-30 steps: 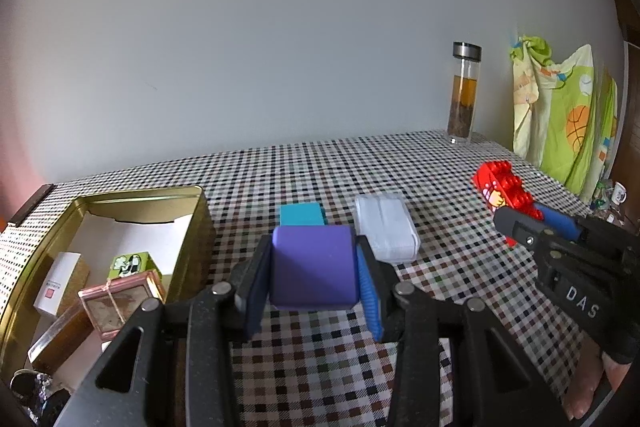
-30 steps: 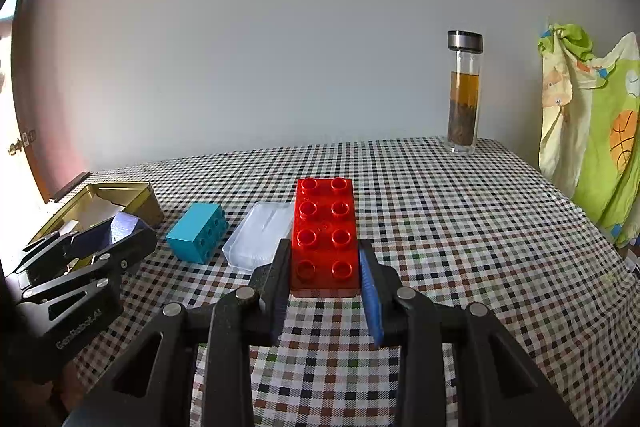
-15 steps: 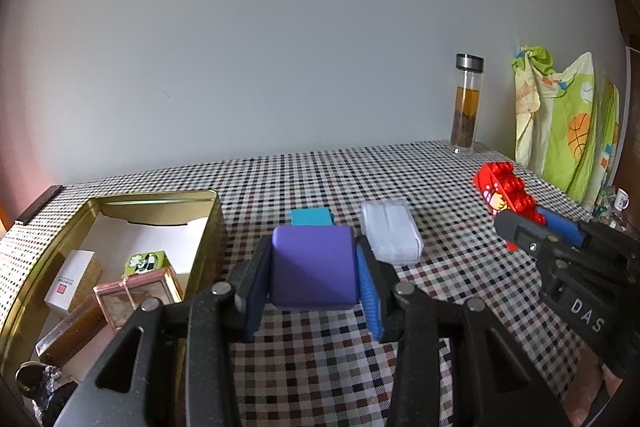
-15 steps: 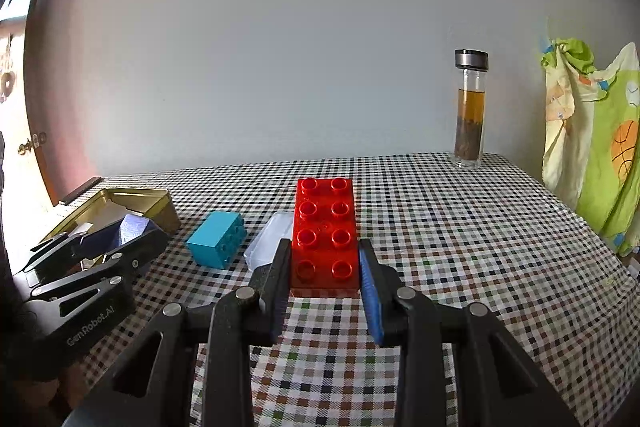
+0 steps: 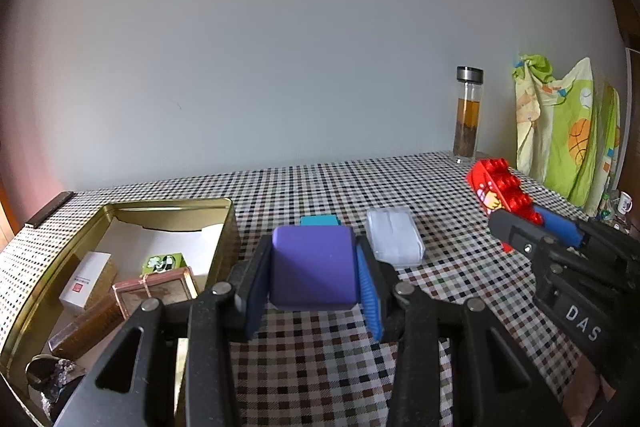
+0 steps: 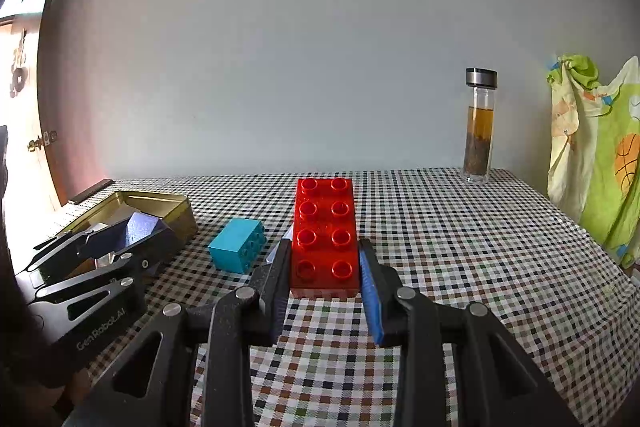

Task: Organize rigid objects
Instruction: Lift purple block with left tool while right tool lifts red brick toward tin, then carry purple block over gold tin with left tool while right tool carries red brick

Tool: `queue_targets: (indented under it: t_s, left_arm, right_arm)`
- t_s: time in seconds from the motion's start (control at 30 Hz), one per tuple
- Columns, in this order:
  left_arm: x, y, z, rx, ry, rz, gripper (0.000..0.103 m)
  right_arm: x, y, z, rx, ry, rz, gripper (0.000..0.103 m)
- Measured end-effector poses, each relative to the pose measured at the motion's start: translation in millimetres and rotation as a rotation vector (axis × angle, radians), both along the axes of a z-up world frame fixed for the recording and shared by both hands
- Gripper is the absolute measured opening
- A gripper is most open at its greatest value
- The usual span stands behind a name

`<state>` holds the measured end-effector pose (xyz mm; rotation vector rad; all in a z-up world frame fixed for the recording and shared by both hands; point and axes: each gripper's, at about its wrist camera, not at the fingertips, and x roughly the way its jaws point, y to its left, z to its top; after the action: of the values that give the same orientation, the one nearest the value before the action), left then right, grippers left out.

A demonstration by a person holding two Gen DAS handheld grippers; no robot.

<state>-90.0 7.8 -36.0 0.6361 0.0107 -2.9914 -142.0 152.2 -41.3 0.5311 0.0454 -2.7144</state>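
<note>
My left gripper [image 5: 314,275] is shut on a purple block [image 5: 313,273] and holds it above the checkered table, just right of an open gold tin [image 5: 230,223]. My right gripper [image 6: 325,267] is shut on a red studded brick [image 6: 325,231] held above the table. From the left wrist view the red brick [image 5: 500,189] shows at the right in the other gripper. From the right wrist view the purple block [image 6: 140,225] shows at the left by the tin [image 6: 176,209]. A teal brick [image 6: 238,245] and a clear plastic case [image 5: 394,239] lie on the table between them.
The tin holds several small boxes [image 5: 86,285]. A glass bottle with a metal cap [image 5: 467,115] stands at the table's far edge by the wall. Green and yellow cloth [image 5: 568,131] hangs at the right. The table drops off at the right [image 6: 612,267].
Both grippers have risen with their blocks still held; the table and objects sit lower in both views. The left gripper has drawn nearer the tin.
</note>
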Motion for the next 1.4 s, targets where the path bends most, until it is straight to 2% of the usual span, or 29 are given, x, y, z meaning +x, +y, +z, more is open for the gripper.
queue_targets:
  t_s: [0.5,1.4]
  left_arm:
    - [17,-4,3,0.013,0.042,0.016,0.039]
    - [43,-26,4,0.029,0.092,0.064,0.039]
  right_arm:
    - [15,-13,2,0.001,0.034,0.041,0.034]
    - [28,-39,1,-0.016,0.031,0.13,0.034]
